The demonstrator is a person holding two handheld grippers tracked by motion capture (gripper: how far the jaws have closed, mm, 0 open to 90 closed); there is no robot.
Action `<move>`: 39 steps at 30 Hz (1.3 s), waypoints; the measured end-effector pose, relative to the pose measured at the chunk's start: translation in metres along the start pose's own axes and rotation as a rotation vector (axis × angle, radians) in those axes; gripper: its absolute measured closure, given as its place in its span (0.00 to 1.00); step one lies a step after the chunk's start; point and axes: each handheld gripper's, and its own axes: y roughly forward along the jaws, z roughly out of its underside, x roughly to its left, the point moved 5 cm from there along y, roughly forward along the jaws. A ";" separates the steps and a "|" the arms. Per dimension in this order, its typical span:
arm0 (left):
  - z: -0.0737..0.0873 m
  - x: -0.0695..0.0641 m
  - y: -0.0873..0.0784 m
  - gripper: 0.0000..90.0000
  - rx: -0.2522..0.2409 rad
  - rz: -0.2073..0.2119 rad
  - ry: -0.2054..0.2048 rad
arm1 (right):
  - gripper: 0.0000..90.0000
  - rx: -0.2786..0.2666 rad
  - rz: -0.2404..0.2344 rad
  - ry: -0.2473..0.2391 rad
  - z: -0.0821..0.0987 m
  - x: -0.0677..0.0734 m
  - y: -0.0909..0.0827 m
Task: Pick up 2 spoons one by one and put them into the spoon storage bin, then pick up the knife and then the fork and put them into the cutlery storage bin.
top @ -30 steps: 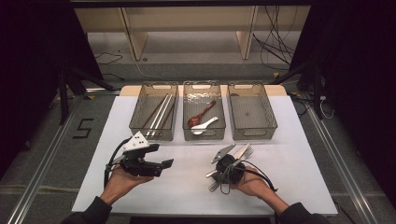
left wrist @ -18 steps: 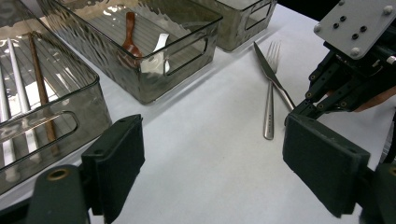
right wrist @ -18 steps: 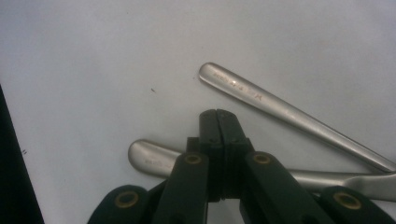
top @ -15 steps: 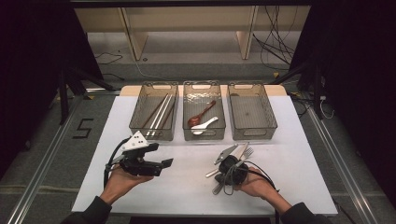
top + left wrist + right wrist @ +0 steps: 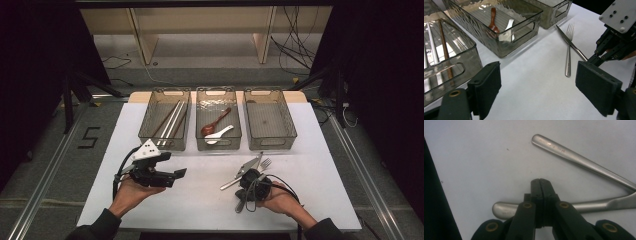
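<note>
On the white table (image 5: 200,200), a steel fork (image 5: 265,162) and a knife (image 5: 564,35) lie crossed in front of the bins. My right gripper (image 5: 245,182) is over their handles. In the right gripper view its jaws (image 5: 540,181) are pressed together with nothing between them. One steel handle (image 5: 504,210) runs underneath them and a second handle (image 5: 574,157) lies beyond. My left gripper (image 5: 177,174) is held above the table's left part, jaws wide apart and empty (image 5: 544,90), facing the fork (image 5: 568,55).
Three clear bins stand in a row at the back. The left bin (image 5: 150,135) holds chopsticks (image 5: 171,120), the middle bin (image 5: 218,146) a brown spoon (image 5: 212,126) and a white spoon (image 5: 219,134), and the right bin (image 5: 270,120) nothing. Dark floor surrounds the table.
My right hand has shifted slightly over the fork and knife. The left hand and the cutlery stay where they were.
</note>
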 end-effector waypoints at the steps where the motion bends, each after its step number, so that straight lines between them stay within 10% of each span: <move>1: 0.000 0.000 0.000 0.22 0.001 0.002 0.001 | 1.00 0.007 -0.002 0.000 0.001 0.000 -0.001; 39: 0.003 0.003 -0.007 0.22 -0.006 -0.012 0.002 | 1.00 0.125 0.062 0.117 0.063 -0.029 -0.040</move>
